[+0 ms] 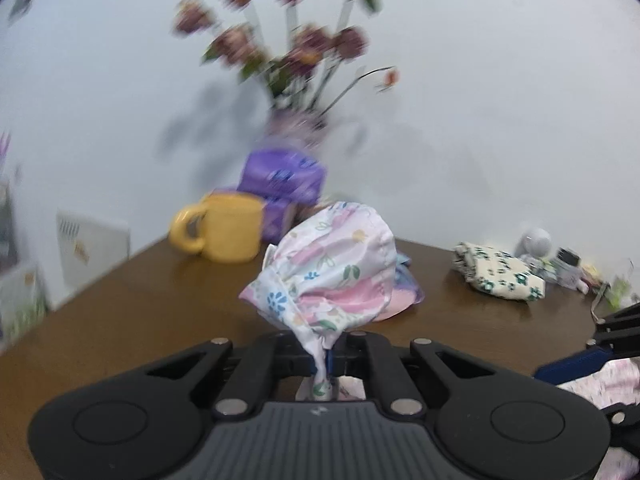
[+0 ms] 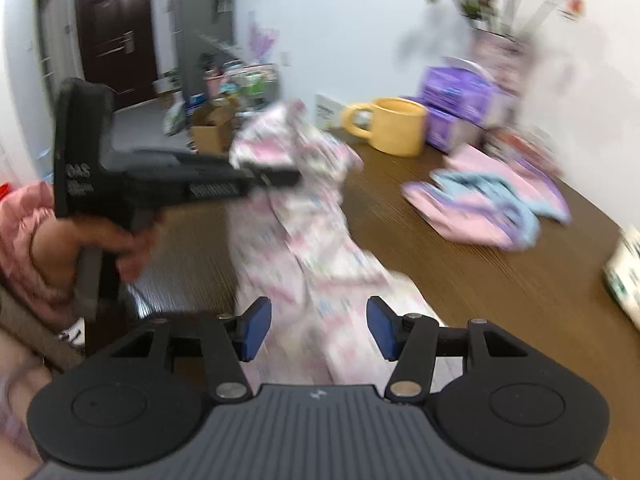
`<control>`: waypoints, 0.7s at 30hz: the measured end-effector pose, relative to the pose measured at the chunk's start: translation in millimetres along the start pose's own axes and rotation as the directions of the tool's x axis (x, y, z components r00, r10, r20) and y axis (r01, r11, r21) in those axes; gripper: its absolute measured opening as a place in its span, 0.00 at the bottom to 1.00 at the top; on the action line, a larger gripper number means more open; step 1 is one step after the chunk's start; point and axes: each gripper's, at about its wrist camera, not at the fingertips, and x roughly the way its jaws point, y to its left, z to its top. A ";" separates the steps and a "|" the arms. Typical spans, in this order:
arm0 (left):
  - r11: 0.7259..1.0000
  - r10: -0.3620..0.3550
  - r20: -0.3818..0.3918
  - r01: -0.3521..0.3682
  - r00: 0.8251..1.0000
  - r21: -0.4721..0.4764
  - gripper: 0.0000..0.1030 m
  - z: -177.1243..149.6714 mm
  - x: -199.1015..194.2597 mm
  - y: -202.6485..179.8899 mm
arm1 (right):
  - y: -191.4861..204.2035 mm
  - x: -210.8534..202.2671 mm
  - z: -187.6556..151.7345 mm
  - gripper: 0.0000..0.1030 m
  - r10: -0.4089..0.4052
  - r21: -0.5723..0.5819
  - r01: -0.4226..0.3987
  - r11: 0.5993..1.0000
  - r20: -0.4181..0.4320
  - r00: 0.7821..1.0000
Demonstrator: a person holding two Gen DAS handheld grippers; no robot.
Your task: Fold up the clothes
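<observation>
On brown wooden table [image 1: 140,304]: yellow mug [image 1: 228,226], white wall [image 1: 500,80].

Brown wooden table [image 1: 160,300] bears yellow mug [image 1: 224,232], purple packs [image 1: 284,180], folded floral cloth [image 1: 500,276].

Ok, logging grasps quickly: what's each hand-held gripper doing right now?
Left hand-held gripper: closed on the floral garment, lifting it.
Right hand-held gripper: open, holding nothing, above the garment.
</observation>
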 end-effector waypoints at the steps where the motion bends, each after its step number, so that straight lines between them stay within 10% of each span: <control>1: 0.999 -0.010 0.015 0.009 1.000 0.051 0.04 0.3 -3.1 -9.5 | -2.9 -7.2 -10.1 0.53 -0.018 0.024 0.018 1.000 0.001 1.000; 5: 0.960 -0.065 0.042 0.051 0.997 0.274 0.04 -2.2 -12.2 -54.0 | -15.7 -29.4 -44.6 0.53 -0.069 0.133 0.067 0.989 0.014 0.997; 11: 0.815 -0.161 -0.039 0.155 0.986 0.558 0.04 -30.8 -7.5 -124.9 | -23.8 -48.9 -74.9 0.53 -0.107 0.226 0.093 0.970 0.048 0.993; 21: 0.665 -0.141 -0.172 0.222 0.975 0.713 0.04 -73.6 10.5 -171.6 | -25.8 -73.4 -109.5 0.53 -0.156 0.312 0.119 0.943 0.099 0.983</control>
